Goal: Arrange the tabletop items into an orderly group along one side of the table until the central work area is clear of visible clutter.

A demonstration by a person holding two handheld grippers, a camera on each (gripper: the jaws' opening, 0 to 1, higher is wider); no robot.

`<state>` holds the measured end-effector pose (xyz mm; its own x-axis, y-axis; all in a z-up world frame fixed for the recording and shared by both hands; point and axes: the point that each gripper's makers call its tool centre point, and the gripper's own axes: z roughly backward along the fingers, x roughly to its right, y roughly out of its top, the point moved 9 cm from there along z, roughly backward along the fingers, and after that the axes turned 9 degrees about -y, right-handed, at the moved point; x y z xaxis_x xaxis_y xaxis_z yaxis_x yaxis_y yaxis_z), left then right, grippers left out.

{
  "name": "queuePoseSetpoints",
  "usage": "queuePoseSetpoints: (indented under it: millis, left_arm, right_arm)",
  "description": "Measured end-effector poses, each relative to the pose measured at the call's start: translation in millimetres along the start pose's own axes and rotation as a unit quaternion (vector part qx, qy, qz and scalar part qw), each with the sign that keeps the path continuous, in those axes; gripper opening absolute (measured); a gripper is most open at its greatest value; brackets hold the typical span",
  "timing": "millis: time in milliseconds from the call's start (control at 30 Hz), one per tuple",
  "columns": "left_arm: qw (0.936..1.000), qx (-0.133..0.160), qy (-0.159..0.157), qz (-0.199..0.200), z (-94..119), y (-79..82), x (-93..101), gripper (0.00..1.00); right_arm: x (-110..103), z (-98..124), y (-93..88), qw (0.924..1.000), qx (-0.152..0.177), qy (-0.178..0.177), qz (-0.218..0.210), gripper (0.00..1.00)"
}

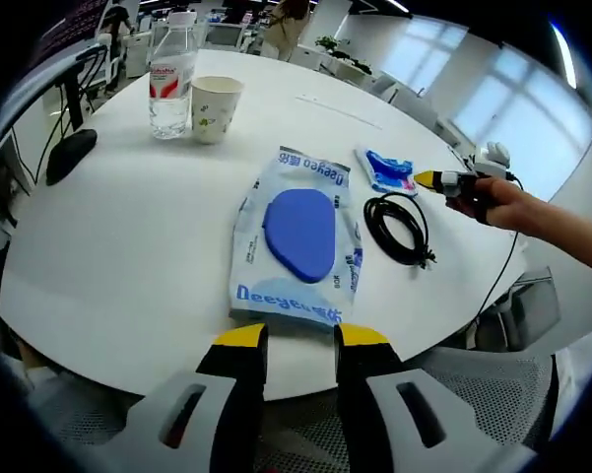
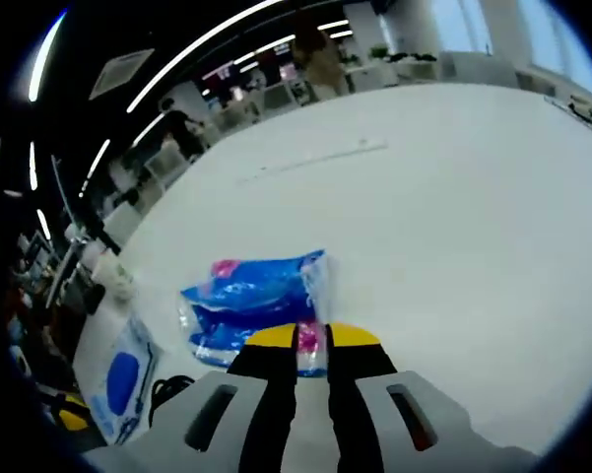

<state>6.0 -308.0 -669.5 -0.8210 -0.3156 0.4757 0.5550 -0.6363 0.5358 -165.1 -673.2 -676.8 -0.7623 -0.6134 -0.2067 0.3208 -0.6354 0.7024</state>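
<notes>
The right gripper (image 2: 311, 337) pinches the blue packet (image 2: 256, 301) at the tabletop's (image 1: 128, 246) right side. The left gripper (image 1: 300, 337), slightly parted and empty, hovers near the big pouch (image 1: 296, 236).

Ahead of our left gripper (image 1: 300, 340) lies a glossy clear plastic pouch (image 1: 296, 236) with a matt blue pad inside it. Past it stand a clear plastic water bottle (image 1: 171, 84) and a matt paper cup (image 1: 216, 108). The black cable (image 1: 399, 229) to the right looks rubbery and smooth. The table (image 1: 128, 256) is smooth matt white. Between our right gripper's (image 2: 312, 338) yellow-tipped jaws sits a crinkled, shiny blue plastic packet (image 2: 251, 305).
</notes>
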Motion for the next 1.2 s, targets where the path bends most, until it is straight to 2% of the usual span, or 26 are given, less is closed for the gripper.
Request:
queuePoseSetpoints:
  millis: [433, 567, 767, 867, 967, 1100, 1200]
  left_arm:
    - [0.9999, -0.017, -0.004, 0.002, -6, -3.0, 2.3, 0.25]
    - [0.9998, -0.018, -0.003, 0.007, -6, -5.7, -0.1, 0.24]
    - [0.9996, -0.019, -0.004, 0.018, -7, -7.4, -2.4, 0.24]
    - [0.9994, -0.030, -0.003, 0.014, -11, -8.7, -2.6, 0.24]
    - [0.9995, -0.031, -0.006, 0.010, -11, -8.2, -1.9, 0.24]
    - [0.9996, -0.024, -0.007, 0.015, -6, -8.5, -5.8, 0.24]
    - [0.9994, -0.022, -0.004, 0.026, -5, -11.4, -10.2, 0.24]
  right_arm:
    - [6, 17, -11.5, 0.9999, 0.007, 0.003, 0.012, 0.12]
    - [2, 22, -14.1, 0.9997, 0.005, 0.006, 0.022, 0.13]
    - [-16, 25, -18.5, 0.9979, 0.004, 0.020, 0.061, 0.13]
    - [-32, 23, -19.3, 0.9948, 0.008, 0.037, 0.094, 0.13]
    - [-46, 22, -21.7, 0.9927, 0.000, 0.051, 0.109, 0.13]
    - [-77, 16, -21.4, 0.9790, -0.008, 0.095, 0.180, 0.14]
    - [-93, 7, -16.7, 0.9687, -0.008, 0.121, 0.217, 0.15]
